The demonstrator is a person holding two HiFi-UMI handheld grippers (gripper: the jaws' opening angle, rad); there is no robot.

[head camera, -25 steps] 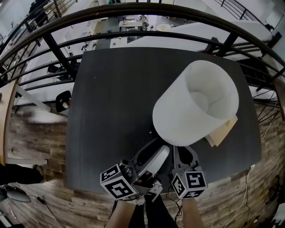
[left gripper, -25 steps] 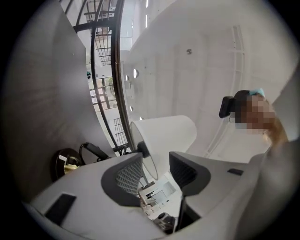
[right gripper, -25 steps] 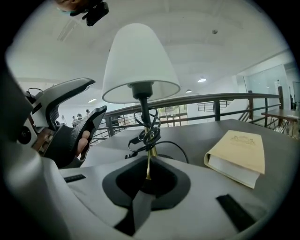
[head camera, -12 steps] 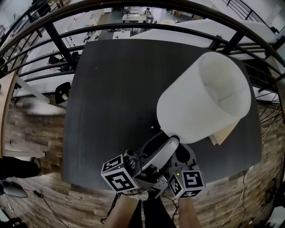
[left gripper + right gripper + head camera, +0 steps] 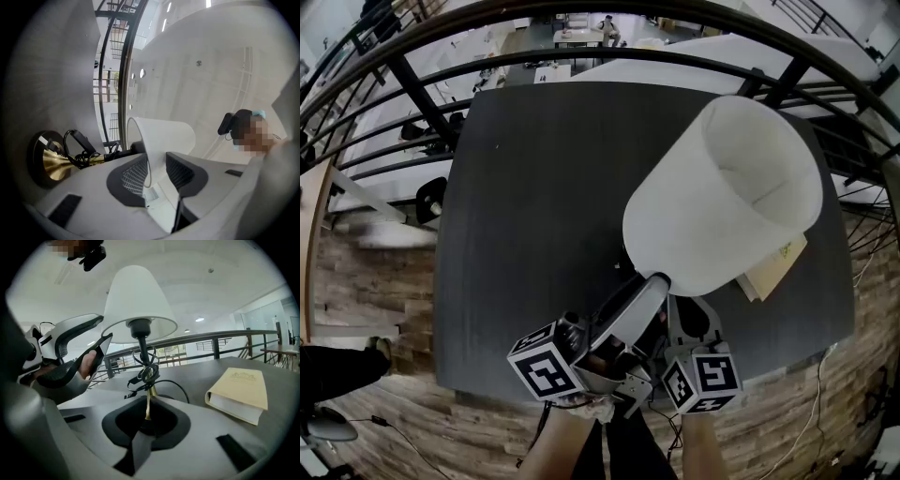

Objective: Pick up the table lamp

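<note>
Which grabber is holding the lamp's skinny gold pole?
The right gripper: its jaws are shut on the gold stem. The left gripper only has the white shade rim between its closing jaws.

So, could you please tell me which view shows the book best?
The right gripper view: the whole closed book shows. The head view shows only a corner sticking out from under the shade; the left gripper view shows none of it.
</note>
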